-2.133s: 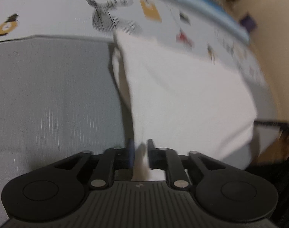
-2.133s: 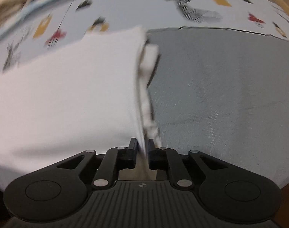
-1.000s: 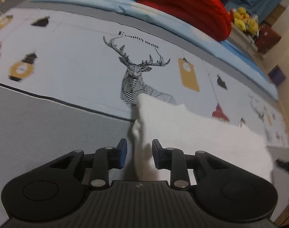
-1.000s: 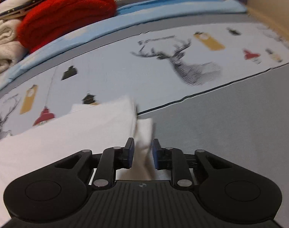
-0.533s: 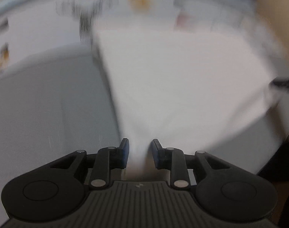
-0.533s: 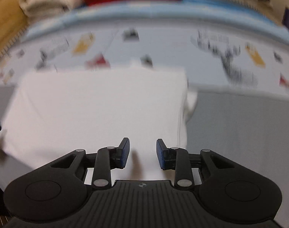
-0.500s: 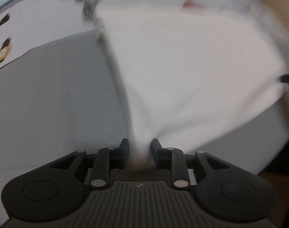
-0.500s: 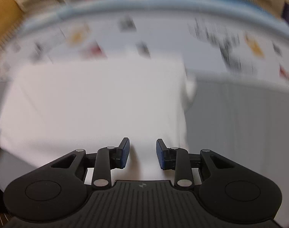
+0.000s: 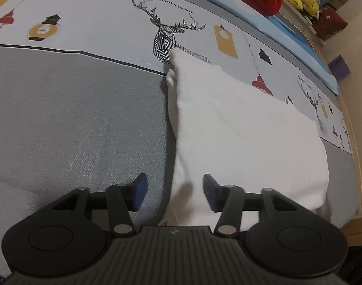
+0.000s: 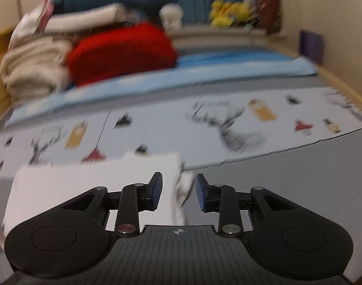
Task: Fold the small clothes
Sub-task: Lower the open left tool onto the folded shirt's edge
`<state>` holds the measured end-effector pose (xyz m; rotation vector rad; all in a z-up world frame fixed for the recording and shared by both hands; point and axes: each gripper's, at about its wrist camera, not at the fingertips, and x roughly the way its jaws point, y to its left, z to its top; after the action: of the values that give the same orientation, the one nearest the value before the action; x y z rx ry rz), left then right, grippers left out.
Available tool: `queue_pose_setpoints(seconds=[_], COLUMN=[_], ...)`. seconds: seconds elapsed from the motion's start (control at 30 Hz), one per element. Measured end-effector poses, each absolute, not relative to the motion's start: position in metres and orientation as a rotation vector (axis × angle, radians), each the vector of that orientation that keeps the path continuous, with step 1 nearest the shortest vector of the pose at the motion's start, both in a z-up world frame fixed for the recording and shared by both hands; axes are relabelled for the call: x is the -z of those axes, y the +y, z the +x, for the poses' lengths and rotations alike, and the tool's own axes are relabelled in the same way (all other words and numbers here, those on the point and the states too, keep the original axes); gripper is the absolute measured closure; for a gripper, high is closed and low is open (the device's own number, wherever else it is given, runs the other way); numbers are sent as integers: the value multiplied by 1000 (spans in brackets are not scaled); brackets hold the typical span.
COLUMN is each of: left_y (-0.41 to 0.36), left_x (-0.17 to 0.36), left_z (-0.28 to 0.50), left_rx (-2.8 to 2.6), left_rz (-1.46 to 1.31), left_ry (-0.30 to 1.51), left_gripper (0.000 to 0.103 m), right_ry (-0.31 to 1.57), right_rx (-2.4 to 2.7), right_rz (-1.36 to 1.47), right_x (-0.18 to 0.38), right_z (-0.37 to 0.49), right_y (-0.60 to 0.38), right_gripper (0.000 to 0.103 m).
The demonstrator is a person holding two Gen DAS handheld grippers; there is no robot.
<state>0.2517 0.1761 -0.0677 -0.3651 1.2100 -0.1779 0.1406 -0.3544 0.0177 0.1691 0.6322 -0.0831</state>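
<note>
One folded white garment [image 9: 240, 128] lies flat on the bed cover [image 9: 62, 123], straddling its grey and deer-print bands. Two grippers work it. The left gripper [image 9: 173, 193] is opening, its pads clear of the cloth, whose near left edge lies between them toward twelve o'clock. The right gripper [image 10: 177, 192] is also opening, gripping nothing, over the garment's right edge. At eleven o'clock of the right view sit one red knit bundle [image 10: 121, 52] and several folded cream clothes [image 10: 33, 68].

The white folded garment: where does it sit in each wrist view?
Left wrist: white garment fills centre-right, reaching down to the opening jaws.
Right wrist: it lies lower left, behind the opening jaws.
Shared landmark: the deer print beyond the garment's far corner.
</note>
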Motion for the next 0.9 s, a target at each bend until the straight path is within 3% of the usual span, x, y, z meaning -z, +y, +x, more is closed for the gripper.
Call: queue_pose_setpoints(seconds=[0.17,0.73,0.9], left_y=[165,125,106], left_x=[71,109,109], left_z=[270,311,308], left_rx=[164,188,242], left_rz=[-373,-288,-186], left_ry=[1229,1278,1246], left_gripper=[31,31,54], right_ry=[657,707,716], right_rx=[177,259,257], right_rz=[309,272,245], right_x=[-5,5,6], right_z=[138,128,130], right_y=[-381,-389,-385], right_gripper=[71,71,71])
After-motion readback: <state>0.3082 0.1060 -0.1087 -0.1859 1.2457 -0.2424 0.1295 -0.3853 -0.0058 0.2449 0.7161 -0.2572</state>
